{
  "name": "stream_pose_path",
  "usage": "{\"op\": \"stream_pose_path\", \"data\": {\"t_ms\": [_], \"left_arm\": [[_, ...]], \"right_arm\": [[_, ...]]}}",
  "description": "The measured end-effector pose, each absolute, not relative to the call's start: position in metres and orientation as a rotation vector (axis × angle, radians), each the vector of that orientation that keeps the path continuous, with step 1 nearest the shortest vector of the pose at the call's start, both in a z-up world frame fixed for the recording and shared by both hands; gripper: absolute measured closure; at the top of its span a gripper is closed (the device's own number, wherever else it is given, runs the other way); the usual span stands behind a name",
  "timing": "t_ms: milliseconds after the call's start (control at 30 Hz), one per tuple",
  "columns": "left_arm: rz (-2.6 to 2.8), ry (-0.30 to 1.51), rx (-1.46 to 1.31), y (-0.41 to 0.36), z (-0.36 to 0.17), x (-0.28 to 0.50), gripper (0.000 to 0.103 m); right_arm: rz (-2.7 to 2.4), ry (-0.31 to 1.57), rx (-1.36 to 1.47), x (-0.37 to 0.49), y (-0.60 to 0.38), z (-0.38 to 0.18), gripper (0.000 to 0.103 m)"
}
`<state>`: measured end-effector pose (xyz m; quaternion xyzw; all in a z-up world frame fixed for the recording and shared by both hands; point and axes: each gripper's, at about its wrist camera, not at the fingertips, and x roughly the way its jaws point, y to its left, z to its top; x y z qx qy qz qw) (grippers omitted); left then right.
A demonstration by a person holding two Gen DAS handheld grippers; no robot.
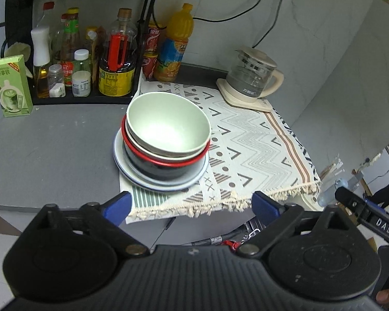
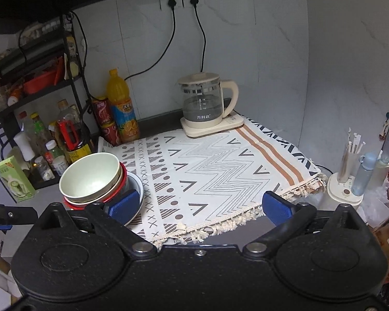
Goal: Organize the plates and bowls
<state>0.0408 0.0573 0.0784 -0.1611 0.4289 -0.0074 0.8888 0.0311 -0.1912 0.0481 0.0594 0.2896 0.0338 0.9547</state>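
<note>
A pale green bowl [image 1: 166, 125] tops a stack: under it a white bowl, then a black bowl with a red rim [image 1: 166, 167], all on a white plate with a blue edge [image 1: 132, 176]. The stack stands at the left edge of a patterned cloth [image 1: 249, 145]. My left gripper [image 1: 192, 206] hovers wide open at the counter's near edge, short of the stack, nothing between its blue fingers. In the right wrist view the same green bowl [image 2: 89, 178] and plate [image 2: 140, 189] sit at lower left. My right gripper [image 2: 201, 208] is open and empty over the cloth's fringed edge [image 2: 210, 160].
A glass kettle [image 1: 251, 77] on its cream base stands at the back of the cloth. A black rack with oil and sauce bottles [image 1: 116, 59], an orange juice bottle [image 1: 175, 44], red cans and a green carton [image 1: 10, 85] line the left. A cup of straws [image 2: 350, 160] stands right.
</note>
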Motion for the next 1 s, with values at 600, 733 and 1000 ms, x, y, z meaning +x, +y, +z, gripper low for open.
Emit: {"op": "stream_pose_path", "data": {"t_ms": [600, 733, 1000], "left_arm": [[0.032, 0.830, -0.277, 0.051, 0.098, -0.027, 0.000], [0.017, 0.811, -0.253, 0.050, 0.106, -0.040, 0.000], [0.015, 0.809, -0.217, 0.052, 0.107, -0.057, 0.000]], "right_arm": [[0.092, 0.612, 0.150, -0.023, -0.194, 0.058, 0.000], [0.105, 0.615, 0.165, -0.035, -0.192, 0.060, 0.000], [0.135, 0.629, 0.149, -0.044, -0.183, 0.067, 0.000]]}}
